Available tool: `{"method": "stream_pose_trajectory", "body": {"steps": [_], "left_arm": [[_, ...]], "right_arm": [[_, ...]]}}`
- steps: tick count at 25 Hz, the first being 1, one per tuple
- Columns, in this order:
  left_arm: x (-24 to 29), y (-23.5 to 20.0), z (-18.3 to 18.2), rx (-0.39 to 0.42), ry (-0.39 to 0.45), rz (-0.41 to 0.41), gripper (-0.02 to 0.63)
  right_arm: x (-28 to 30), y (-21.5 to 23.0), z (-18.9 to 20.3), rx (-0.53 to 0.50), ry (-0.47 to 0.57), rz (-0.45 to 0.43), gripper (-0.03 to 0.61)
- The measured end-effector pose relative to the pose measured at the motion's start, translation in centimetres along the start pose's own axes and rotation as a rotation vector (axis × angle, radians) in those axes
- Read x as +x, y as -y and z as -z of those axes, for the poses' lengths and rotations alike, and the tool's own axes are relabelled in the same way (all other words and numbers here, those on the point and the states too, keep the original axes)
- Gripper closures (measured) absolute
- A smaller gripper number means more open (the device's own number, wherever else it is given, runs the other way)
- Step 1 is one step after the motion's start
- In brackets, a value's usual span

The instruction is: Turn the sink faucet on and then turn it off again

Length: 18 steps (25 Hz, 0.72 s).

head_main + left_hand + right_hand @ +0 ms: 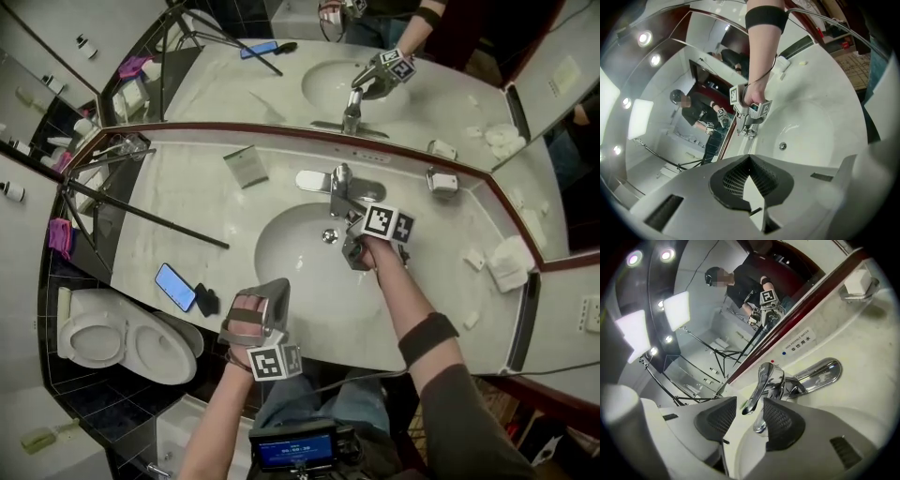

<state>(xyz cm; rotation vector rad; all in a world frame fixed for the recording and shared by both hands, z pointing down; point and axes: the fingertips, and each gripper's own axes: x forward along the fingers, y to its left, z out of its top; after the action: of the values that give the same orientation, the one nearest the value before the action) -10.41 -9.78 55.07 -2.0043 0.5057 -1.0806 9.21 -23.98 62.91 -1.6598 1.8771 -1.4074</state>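
Note:
A chrome faucet [339, 187] stands at the back of the white sink basin [291, 272]; its lever [761, 385] slants down toward me over the spout. My right gripper [749, 420] is open, its ribbed pads [783, 420] on either side of the lever's tip with gaps showing. From the head view that right gripper [356, 227] sits just in front of the faucet. At the counter's near edge my left gripper [253, 314] is shut with nothing in it. In the left gripper view its closed jaws [750, 180] aim at the faucet [747, 130]. I see no water running.
A blue phone [175, 286] lies left of the basin, crossed by black tripod legs [141, 211]. A small packet [247, 166], a soap dish [442, 181] and a folded towel [511, 262] sit on the counter. A mirror [422, 103] rises behind; a toilet [122, 337] is below left.

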Motion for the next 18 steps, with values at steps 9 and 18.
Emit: {"method": "stream_pose_trajectory", "body": {"steps": [9, 18], "left_arm": [[-0.5, 1.1, 0.5, -0.002, -0.004, 0.022, 0.614], [0.0, 1.3, 1.6, -0.030, -0.022, 0.026, 0.614]], "right_arm": [[1.3, 0.0, -0.5, 0.201, 0.025, -0.045, 0.466], [1.8, -0.3, -0.7, 0.317, -0.019, -0.064, 0.471]]}}
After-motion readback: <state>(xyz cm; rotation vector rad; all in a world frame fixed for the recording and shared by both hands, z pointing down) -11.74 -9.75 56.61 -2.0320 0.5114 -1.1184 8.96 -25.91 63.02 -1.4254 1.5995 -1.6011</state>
